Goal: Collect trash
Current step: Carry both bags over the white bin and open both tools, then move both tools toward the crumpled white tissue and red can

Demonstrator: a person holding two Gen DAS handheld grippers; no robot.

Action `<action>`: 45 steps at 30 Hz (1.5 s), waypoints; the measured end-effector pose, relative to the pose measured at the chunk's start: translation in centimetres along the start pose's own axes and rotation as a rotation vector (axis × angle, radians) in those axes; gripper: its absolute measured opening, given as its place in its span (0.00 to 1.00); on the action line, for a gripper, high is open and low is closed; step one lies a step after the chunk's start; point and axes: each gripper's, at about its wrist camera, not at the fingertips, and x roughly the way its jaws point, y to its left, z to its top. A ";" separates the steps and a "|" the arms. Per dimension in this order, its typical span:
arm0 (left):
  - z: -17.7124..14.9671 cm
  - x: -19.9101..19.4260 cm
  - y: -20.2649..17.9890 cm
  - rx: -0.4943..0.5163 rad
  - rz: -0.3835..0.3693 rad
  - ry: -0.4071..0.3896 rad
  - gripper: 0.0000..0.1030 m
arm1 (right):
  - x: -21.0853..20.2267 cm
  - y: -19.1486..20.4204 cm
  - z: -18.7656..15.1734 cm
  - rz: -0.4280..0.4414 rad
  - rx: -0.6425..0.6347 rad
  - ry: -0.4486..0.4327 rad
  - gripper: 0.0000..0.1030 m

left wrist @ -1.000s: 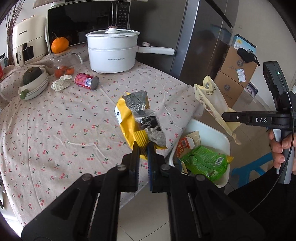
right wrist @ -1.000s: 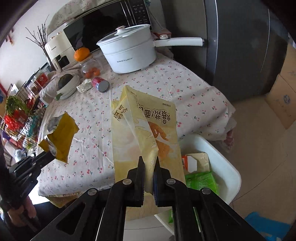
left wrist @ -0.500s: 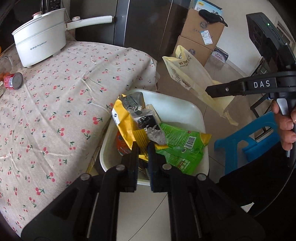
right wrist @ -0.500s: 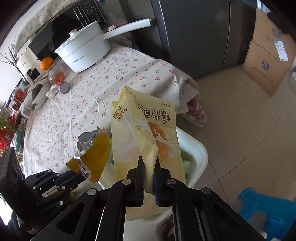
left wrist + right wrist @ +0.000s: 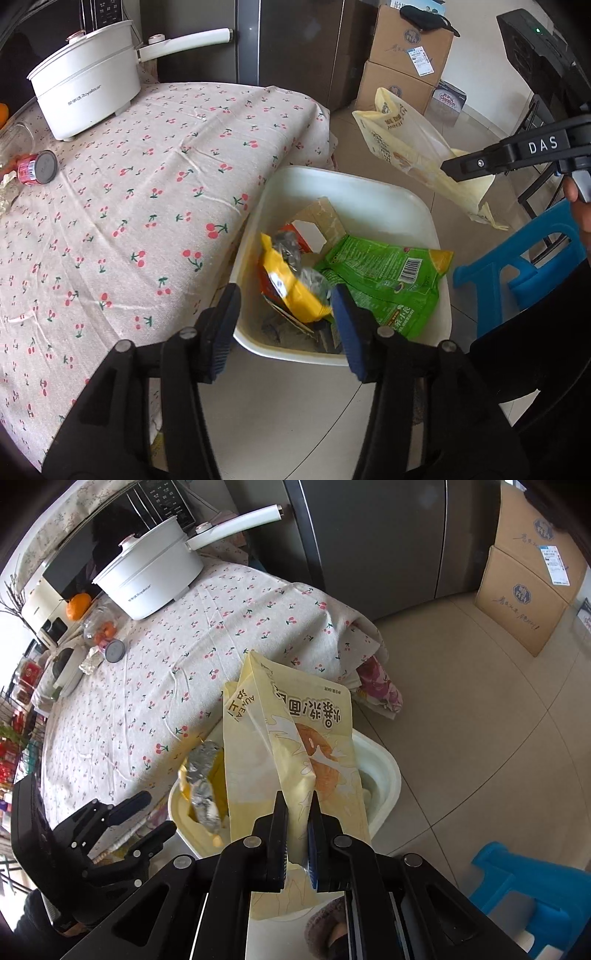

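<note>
My left gripper is open above the white bin on the floor beside the table. The yellow snack wrapper with a silver inside lies loose in the bin, beside a green packet and a piece of cardboard. My right gripper is shut on a pale yellow paper bag and holds it above the bin; that bag also shows in the left wrist view. A red can and crumpled wrapper lie on the table.
The table has a cherry-print cloth and bears a white pot, a jar and an orange. A blue stool stands right of the bin. Cardboard boxes and a dark fridge stand behind.
My left gripper opened over the bin and the yellow snack wrapper dropped from it into the bin. My right gripper kept the pale bag and came closer over the bin.
</note>
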 end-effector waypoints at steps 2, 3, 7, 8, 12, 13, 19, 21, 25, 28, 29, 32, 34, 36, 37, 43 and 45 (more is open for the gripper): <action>-0.2 -0.6 0.6 -0.010 0.014 0.001 0.58 | 0.3 0.1 0.0 -0.006 -0.001 0.011 0.09; -0.4 -0.9 0.9 -0.017 0.020 0.002 0.61 | 0.5 0.2 0.0 -0.010 0.000 0.017 0.09; -1.0 -1.8 2.1 -0.045 0.035 0.011 0.64 | 1.1 0.7 0.1 -0.024 -0.004 0.033 0.09; -1.1 -2.1 2.3 -0.050 0.040 0.012 0.64 | 1.2 0.8 0.1 -0.028 -0.007 0.035 0.09; -1.7 -2.9 2.9 -0.064 0.050 0.009 0.65 | 1.7 1.6 0.3 -0.041 -0.016 0.044 0.10; -1.8 -3.1 3.0 -0.066 0.053 0.007 0.66 | 1.8 1.8 0.3 -0.044 -0.019 0.044 0.10; -2.3 -4.3 3.7 -0.083 0.075 -0.006 0.73 | 2.1 2.9 0.6 -0.039 -0.023 0.050 0.16; -2.5 -4.5 4.0 -0.091 0.080 -0.007 0.74 | 2.2 3.3 0.7 -0.026 -0.017 0.052 0.25; -2.9 -5.1 4.6 -0.107 0.094 -0.008 0.75 | 1.9 4.4 0.7 -0.026 -0.022 0.033 0.55; -3.2 -5.5 5.1 -0.119 0.104 -0.007 0.76 | 1.7 5.1 0.8 -0.021 -0.032 0.024 0.56; -3.3 -5.6 5.2 -0.124 0.109 -0.006 0.76 | 1.7 5.3 0.8 -0.019 -0.033 0.024 0.57; -3.6 -6.0 6.0 -0.143 0.124 -0.004 0.79 | 1.9 5.9 1.0 -0.019 -0.037 0.029 0.59; -3.8 -6.4 6.7 -0.161 0.138 -0.004 0.80 | 1.9 6.6 1.1 -0.018 -0.042 0.026 0.61; -4.0 -6.8 7.6 -0.188 0.153 -0.004 0.81 | 1.8 7.4 1.2 -0.015 -0.051 0.020 0.64; -4.1 -7.0 8.1 -0.203 0.161 -0.003 0.81 | 1.8 7.9 1.3 -0.014 -0.058 0.016 0.66; -4.5 -8.8 12.6 -0.277 0.229 0.000 0.85 | 2.4 12.0 2.6 -0.010 -0.145 0.020 0.74; -4.3 -9.3 14.8 -0.296 0.265 -0.001 0.86 | 2.7 13.8 3.6 -0.015 -0.192 0.018 0.74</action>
